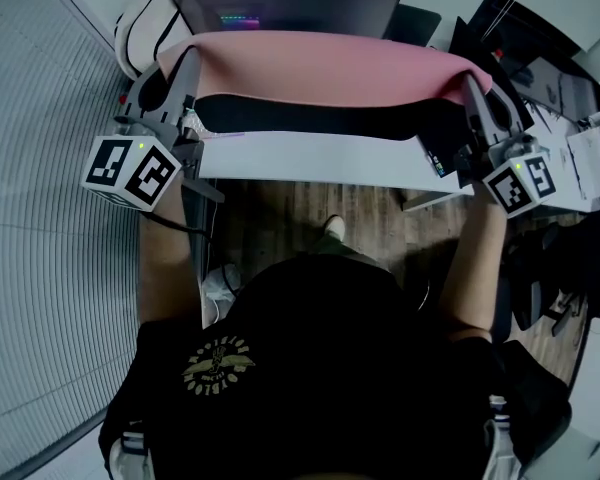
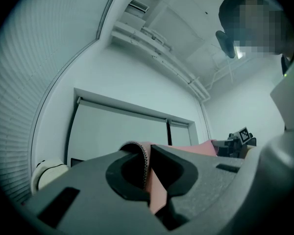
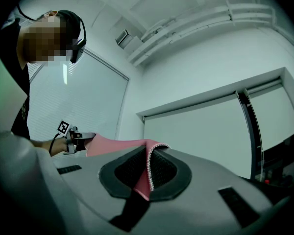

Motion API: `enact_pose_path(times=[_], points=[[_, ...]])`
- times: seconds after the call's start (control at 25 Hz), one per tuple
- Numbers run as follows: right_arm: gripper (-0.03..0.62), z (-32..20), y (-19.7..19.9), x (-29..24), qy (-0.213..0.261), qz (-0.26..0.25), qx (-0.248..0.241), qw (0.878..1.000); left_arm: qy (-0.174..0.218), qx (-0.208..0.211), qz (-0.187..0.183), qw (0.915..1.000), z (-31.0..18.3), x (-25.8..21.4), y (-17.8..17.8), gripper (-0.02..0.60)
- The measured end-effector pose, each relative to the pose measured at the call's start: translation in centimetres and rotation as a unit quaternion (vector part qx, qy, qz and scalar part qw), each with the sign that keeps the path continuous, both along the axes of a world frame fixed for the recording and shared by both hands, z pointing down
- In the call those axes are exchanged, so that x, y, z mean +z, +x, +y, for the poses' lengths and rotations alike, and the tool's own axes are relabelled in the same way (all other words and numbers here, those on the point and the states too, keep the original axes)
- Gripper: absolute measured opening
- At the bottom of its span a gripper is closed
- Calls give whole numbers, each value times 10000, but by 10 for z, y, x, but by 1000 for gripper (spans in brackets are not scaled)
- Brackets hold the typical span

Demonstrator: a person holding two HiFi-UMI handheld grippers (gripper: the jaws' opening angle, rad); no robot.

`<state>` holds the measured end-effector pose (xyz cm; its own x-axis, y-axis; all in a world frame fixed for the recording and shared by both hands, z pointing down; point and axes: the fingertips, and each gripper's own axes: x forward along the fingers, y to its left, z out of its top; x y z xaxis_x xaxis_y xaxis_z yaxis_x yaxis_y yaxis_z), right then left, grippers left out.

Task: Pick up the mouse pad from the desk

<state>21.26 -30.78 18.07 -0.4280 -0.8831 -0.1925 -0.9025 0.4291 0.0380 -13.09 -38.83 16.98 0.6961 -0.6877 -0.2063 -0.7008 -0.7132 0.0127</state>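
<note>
- An office is showing here: a dark monitor (image 1: 290, 3) is standing at the far side of a white desk (image 1: 310, 158).
- Roller blinds (image 2: 117, 131) are covering the windows.
- An air vent (image 2: 137, 6) is sitting in the ceiling.

The white bench (image 1: 310, 158) stands over a wood-plank floor (image 1: 280, 218) and carries a dark monitor (image 1: 290, 3) along its far edge, while white papers (image 1: 592, 163) lie on the bench surface at far right.

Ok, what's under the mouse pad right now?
Only a strip of the white desk shows below the lifted mouse pad; the desk surface farther back is covered by it.
</note>
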Motion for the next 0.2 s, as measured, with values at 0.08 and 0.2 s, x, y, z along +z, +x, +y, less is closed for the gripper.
enact_pose_path(times=[0.08,0.2], points=[[17,1,2,2,-5,60,-11,10000,-26,4,5,10000,0,4,4,23],[17,2,6,5,-22,97,-9,10000,-73,4,-6,10000,-1,9,9,23]])
